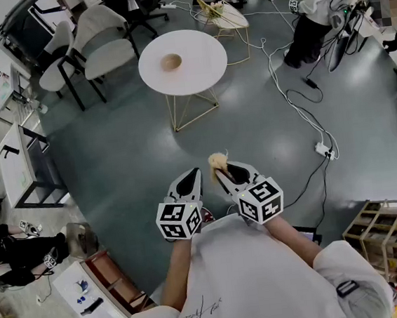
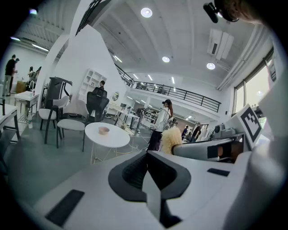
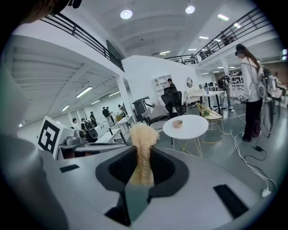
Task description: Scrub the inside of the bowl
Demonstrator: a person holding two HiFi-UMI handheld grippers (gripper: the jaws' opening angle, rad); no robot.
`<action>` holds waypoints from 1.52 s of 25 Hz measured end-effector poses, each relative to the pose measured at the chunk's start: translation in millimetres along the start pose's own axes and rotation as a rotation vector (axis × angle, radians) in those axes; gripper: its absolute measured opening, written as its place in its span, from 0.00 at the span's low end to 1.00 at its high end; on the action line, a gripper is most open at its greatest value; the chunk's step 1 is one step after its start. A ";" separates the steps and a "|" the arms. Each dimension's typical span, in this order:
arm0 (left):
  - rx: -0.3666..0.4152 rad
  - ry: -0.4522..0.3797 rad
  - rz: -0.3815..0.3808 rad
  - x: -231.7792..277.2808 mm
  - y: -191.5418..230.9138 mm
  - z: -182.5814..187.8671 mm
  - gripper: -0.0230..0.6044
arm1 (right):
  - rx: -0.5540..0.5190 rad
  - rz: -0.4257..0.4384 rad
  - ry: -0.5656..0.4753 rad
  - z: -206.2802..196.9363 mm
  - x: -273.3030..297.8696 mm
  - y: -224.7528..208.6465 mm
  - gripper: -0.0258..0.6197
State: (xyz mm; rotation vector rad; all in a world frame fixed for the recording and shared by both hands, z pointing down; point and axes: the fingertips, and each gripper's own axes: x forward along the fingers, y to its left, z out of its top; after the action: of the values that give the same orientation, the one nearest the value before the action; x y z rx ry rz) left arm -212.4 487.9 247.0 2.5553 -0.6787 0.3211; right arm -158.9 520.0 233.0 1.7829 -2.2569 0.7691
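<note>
A small tan bowl (image 1: pixel 171 62) (image 2: pixel 104 130) (image 3: pixel 177 123) rests on a round white table (image 1: pixel 200 73) (image 3: pixel 193 130) several steps ahead of me. I hold both grippers close to my chest, far from the table. My right gripper (image 1: pixel 221 171) (image 3: pixel 142 164) is shut on a fluffy beige scrubber (image 1: pixel 218 162) (image 3: pixel 143 139), which sticks up past its fingertips. To its left, my left gripper (image 1: pixel 194 172) (image 2: pixel 146 155) is shut with nothing between its jaws. The scrubber (image 2: pixel 171 140) also shows in the left gripper view, beside the right gripper's body.
Grey-cushioned chairs (image 1: pixel 101 38) stand left of the table. A wire-frame side table (image 1: pixel 222 11) stands behind it. Cables and a power strip (image 1: pixel 323 150) lie on the floor at right. A person (image 1: pixel 317 8) stands at the far right, and a wooden crate shelf (image 1: pixel 386 230) is near my right side.
</note>
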 end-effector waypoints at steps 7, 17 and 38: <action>-0.030 0.002 -0.008 -3.4 7.4 5.1 0.05 | 0.003 0.000 0.021 -0.8 12.2 -3.5 0.19; -0.038 0.047 -0.049 -2.4 2.8 -7.0 0.05 | 0.040 0.034 0.009 -5.5 8.4 7.5 0.20; -0.031 0.186 -0.072 89.2 18.4 8.6 0.05 | 0.059 0.050 0.112 17.5 70.6 -71.2 0.21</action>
State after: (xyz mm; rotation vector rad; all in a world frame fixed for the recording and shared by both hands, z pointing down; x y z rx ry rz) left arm -145.2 433.3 276.6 2.4745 -0.5172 0.5120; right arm -107.9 439.7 269.2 1.6692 -2.2361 0.9295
